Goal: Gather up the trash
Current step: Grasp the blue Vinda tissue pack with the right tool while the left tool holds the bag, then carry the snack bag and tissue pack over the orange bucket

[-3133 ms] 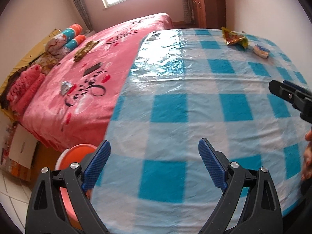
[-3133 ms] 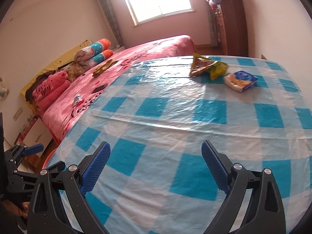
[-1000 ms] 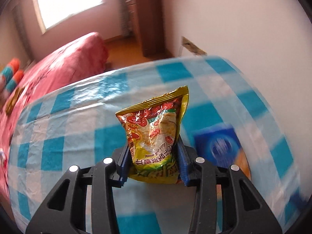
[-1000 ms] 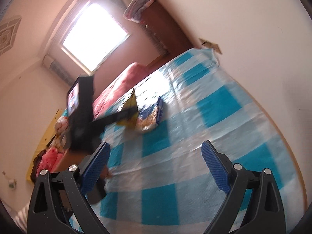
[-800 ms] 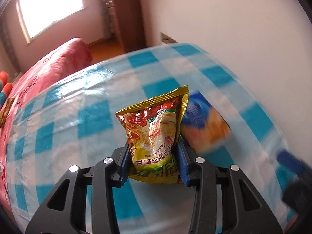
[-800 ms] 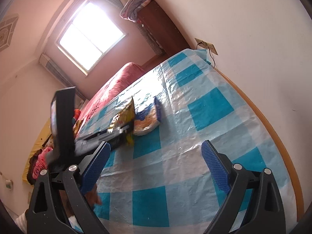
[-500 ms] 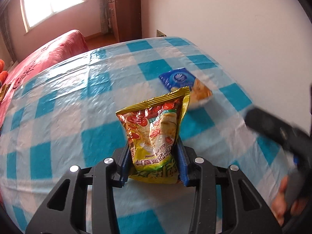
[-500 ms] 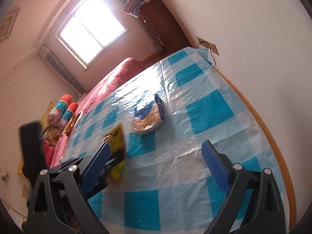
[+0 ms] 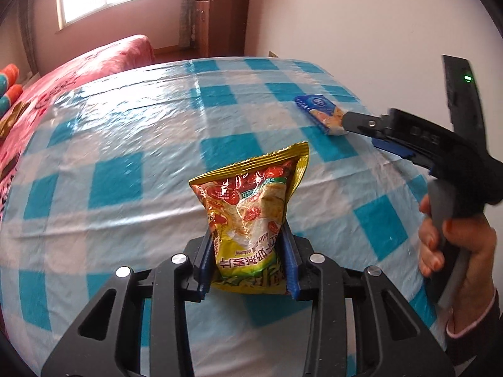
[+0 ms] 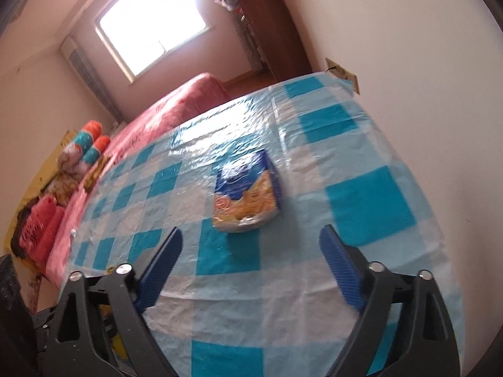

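Left wrist view: left gripper [image 9: 250, 262] pinches the yellow snack bag [image 9: 251, 216] by its lower half; bag stands upright between the pads, glossy foil with red print, top seal crimped and free. Grip looks solid, so carry it off without squeezing harder. Ahead and to the right, the right gripper [image 9: 361, 127] reaches toward the blue cracker packet [image 9: 322, 111] on the checked tablecloth [image 9: 125, 144]; contact hard to judge from here.

Right wrist view: right gripper [image 10: 250, 259] is spread wide, jaws closing, nothing between them yet. Packet [image 10: 246, 193] lies flat just ahead of the tips, blue and orange, blurred. Best to advance until the pads straddle its narrow sides, then finish closing.
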The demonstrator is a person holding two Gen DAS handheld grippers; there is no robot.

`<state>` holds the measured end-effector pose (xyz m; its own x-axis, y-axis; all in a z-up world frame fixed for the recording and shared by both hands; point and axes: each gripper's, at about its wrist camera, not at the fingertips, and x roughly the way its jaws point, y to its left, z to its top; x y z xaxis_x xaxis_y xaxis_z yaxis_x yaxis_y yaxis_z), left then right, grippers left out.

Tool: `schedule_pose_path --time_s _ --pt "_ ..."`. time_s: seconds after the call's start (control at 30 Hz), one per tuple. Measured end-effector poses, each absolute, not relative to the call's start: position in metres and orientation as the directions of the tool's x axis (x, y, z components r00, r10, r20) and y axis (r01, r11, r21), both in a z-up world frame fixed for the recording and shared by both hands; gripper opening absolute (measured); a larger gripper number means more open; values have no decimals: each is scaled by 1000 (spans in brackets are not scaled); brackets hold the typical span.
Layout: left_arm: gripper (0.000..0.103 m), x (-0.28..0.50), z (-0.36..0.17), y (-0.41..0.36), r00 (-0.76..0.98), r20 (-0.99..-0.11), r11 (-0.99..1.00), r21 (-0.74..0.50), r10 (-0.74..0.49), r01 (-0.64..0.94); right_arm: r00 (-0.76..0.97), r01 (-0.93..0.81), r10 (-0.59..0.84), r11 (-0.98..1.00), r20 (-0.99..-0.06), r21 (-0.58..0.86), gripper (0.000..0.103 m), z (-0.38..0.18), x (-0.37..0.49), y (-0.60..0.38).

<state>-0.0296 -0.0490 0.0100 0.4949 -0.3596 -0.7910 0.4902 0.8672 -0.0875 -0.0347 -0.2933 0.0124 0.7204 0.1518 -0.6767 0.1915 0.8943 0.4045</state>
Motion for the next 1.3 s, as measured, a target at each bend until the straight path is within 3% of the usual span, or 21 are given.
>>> schedule_pose_path --time_s 0.4,0.8,1.3 --pt "38 -39 9 -7 483 -779 876 -168 -399 453 632 158 6 978 -775 137 85 7 12 -263" --pt "38 -43 9 25 478 -771 881 -220 -420 419 621 147 -68 989 -781 31 54 6 17 -253" --pt "38 -49 10 45 485 -759 884 -257 -434 390 637 133 -124 990 -761 -50 44 12 -9 -226"
